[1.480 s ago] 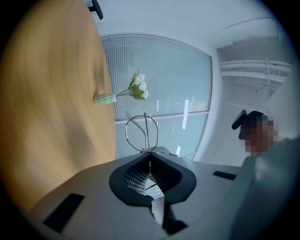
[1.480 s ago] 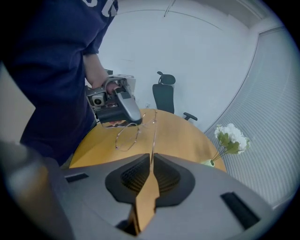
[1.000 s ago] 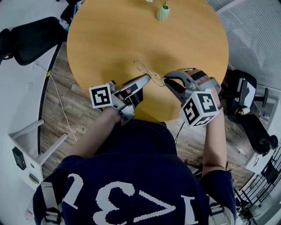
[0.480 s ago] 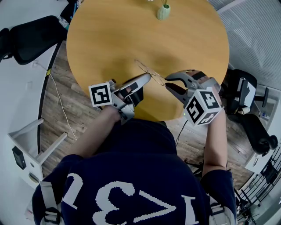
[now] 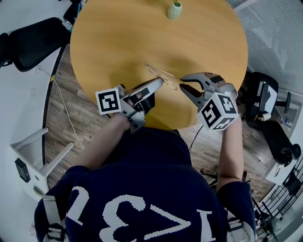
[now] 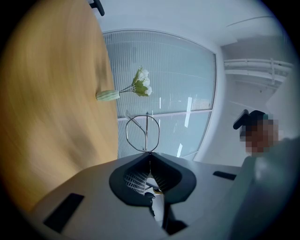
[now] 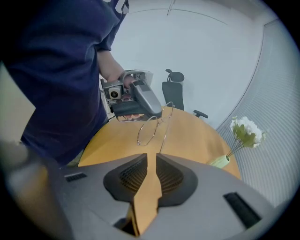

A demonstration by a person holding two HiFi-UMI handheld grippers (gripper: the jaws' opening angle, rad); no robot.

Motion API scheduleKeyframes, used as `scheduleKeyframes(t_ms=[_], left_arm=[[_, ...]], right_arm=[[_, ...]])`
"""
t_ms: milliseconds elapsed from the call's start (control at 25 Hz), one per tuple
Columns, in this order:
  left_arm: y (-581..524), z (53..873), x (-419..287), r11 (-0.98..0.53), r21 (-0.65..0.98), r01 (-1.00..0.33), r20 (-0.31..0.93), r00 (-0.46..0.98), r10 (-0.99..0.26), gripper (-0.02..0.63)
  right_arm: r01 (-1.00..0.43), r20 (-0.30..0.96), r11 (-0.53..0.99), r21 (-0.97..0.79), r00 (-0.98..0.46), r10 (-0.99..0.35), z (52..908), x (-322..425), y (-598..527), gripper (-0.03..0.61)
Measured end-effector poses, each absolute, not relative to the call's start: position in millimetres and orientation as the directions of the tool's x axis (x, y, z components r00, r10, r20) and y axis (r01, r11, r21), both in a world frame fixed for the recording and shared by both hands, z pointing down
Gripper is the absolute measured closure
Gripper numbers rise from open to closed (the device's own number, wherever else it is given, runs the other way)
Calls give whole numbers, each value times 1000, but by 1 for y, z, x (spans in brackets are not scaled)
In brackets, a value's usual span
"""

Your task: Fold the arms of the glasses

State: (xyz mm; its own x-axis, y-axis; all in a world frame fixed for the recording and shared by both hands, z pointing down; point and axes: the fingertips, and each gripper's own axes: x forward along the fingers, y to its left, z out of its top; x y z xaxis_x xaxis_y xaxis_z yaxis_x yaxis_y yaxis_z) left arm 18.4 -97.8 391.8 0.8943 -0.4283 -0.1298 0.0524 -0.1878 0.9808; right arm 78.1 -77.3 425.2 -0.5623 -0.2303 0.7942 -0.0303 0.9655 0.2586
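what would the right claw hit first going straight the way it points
Probably the glasses, whose open arm points back at the right claw; the table lies behind. Depth is unclear.

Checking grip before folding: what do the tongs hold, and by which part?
Left tongs pinch the glasses by the wire frame at a lens rim's edge. Right tongs stand open, holding nothing.

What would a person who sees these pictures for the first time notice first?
The eye goes to the thin wire glasses held over the near part of the round wooden table, pinched by the left gripper. The right gripper stands open just beside them, holding nothing. A small vase with white flowers stands at the table's far edge.
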Motion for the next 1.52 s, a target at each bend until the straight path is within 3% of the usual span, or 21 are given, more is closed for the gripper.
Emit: scheduleKeyframes(t_ms=[160,360,600,760,1200,1520], left_arm=[[-101,393,16,-185,982,46,-124,891,-437,595],[-101,393,16,-185,982,49,-126,894,-429,595],[-102,393,17,-176,983,52,-126,889,-441,594],[-103,396,17,-172,984,42,-116,888,-445,594],[-137,458,14,-54,997,-61,19,819,-574,595],[-165,538,22,184,976,-112,206,734,-647,595]], right_arm=[[-58,771,974,220,-601,-210,418,77,-75,503],[-121,758,959,258,-590,-278,414,88,-92,502],[-6,808,974,227,-557,-191,437,69,-70,472],[-21,798,975,222,-570,-194,440,67,-66,474],[-401,683,868,294,-547,-484,427,112,-123,493],[-504,663,831,236,-541,-517,435,122,-126,508]])
